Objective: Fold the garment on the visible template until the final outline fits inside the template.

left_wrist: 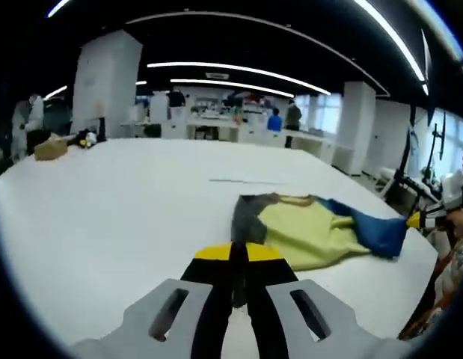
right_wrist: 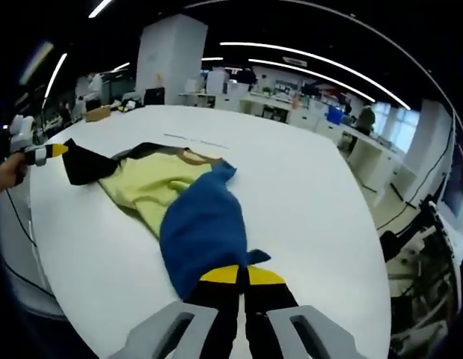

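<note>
A garment with a yellow-green body (left_wrist: 306, 233) (right_wrist: 141, 187) lies crumpled on the white table (left_wrist: 104, 209) (right_wrist: 313, 202). Its dark grey sleeve (left_wrist: 247, 215) (right_wrist: 85, 166) runs into my left gripper (left_wrist: 238, 254), which is shut on it. The blue sleeve (left_wrist: 375, 230) (right_wrist: 203, 233) is stretched toward my right gripper (right_wrist: 235, 277), shut on its end. Each gripper also shows in the other view: the right one (left_wrist: 416, 220) at the blue sleeve's tip, the left one (right_wrist: 50, 152) at the grey sleeve's tip. A faint template line (left_wrist: 238, 181) (right_wrist: 194, 140) marks the table beyond the garment.
A cardboard box (left_wrist: 50, 148) (right_wrist: 98, 113) sits at the table's far corner. The table edge runs close to both grippers. A person's hand (right_wrist: 5, 173) holds the left gripper. Desks, pillars and several people stand in the background.
</note>
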A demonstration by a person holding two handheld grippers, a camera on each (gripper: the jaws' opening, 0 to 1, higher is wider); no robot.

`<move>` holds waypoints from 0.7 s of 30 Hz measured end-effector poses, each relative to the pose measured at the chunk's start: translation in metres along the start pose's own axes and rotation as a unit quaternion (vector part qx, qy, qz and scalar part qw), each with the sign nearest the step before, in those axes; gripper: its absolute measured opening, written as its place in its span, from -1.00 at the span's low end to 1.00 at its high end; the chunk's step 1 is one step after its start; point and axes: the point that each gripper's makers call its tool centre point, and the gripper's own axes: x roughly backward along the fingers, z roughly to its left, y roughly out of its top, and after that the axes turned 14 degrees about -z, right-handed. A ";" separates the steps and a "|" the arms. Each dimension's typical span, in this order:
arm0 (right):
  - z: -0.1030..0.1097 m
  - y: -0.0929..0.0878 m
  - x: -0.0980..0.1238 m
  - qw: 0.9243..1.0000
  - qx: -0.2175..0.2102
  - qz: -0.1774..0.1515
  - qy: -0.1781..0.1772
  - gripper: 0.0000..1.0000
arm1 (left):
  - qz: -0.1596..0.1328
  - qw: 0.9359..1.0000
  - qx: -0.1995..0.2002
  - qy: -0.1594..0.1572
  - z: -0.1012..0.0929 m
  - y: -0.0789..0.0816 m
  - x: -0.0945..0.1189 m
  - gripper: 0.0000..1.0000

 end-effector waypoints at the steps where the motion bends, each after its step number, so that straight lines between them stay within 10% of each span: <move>1: -0.003 0.000 0.000 1.000 0.005 0.001 -0.003 -1.00 | -0.004 1.000 -0.003 0.009 0.007 0.003 -0.001 -0.97; 21: -0.070 -0.016 -0.028 0.997 -0.004 0.030 -0.066 -1.00 | 0.015 0.995 -0.037 0.095 0.118 -0.007 -0.030 -0.97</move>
